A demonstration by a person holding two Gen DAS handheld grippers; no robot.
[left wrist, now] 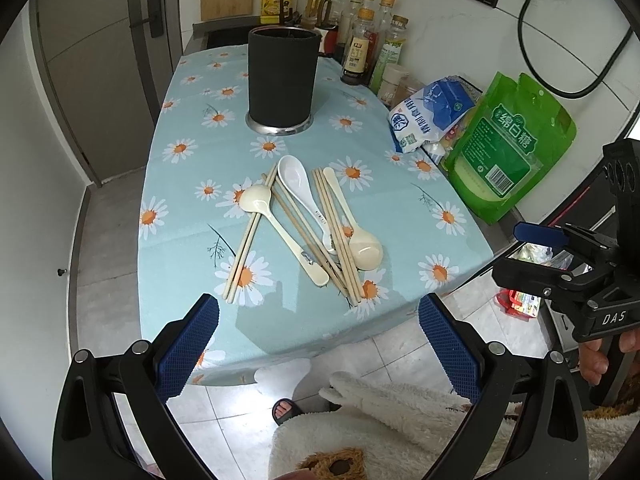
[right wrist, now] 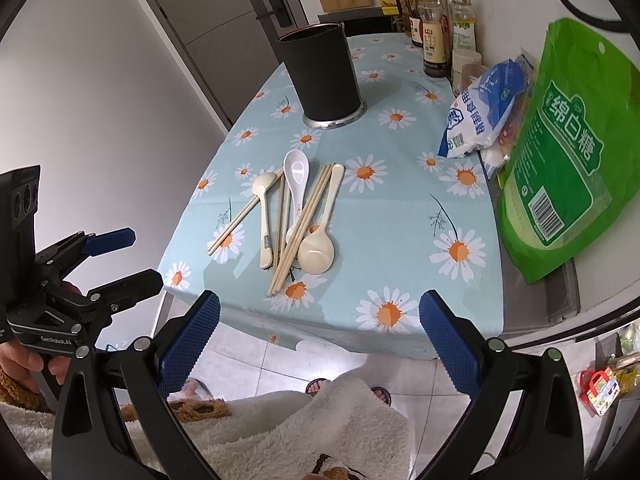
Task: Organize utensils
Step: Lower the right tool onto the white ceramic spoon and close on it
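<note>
A loose pile of utensils lies on the daisy-print tablecloth (left wrist: 192, 216): a white ceramic spoon (left wrist: 298, 188) (right wrist: 297, 178), two cream spoons (left wrist: 276, 224) (left wrist: 362, 250) (right wrist: 316, 254) and several wooden chopsticks (left wrist: 248, 248) (right wrist: 302, 226). Behind the pile stands an upright black cylindrical holder (left wrist: 283, 76) (right wrist: 322, 76). My left gripper (left wrist: 318, 344) hangs open off the table's near edge, nothing between its fingers. My right gripper (right wrist: 320, 340) is likewise open and short of the table; it also shows at the right of the left wrist view (left wrist: 520, 252).
Sauce and oil bottles (left wrist: 360, 40) line the back right. A blue-white salt bag (left wrist: 430, 116) and a green sugar bag (left wrist: 508, 148) lean against the right wall. A person in a fluffy white robe (left wrist: 380, 432) stands at the near edge. A door (left wrist: 100, 80) is left.
</note>
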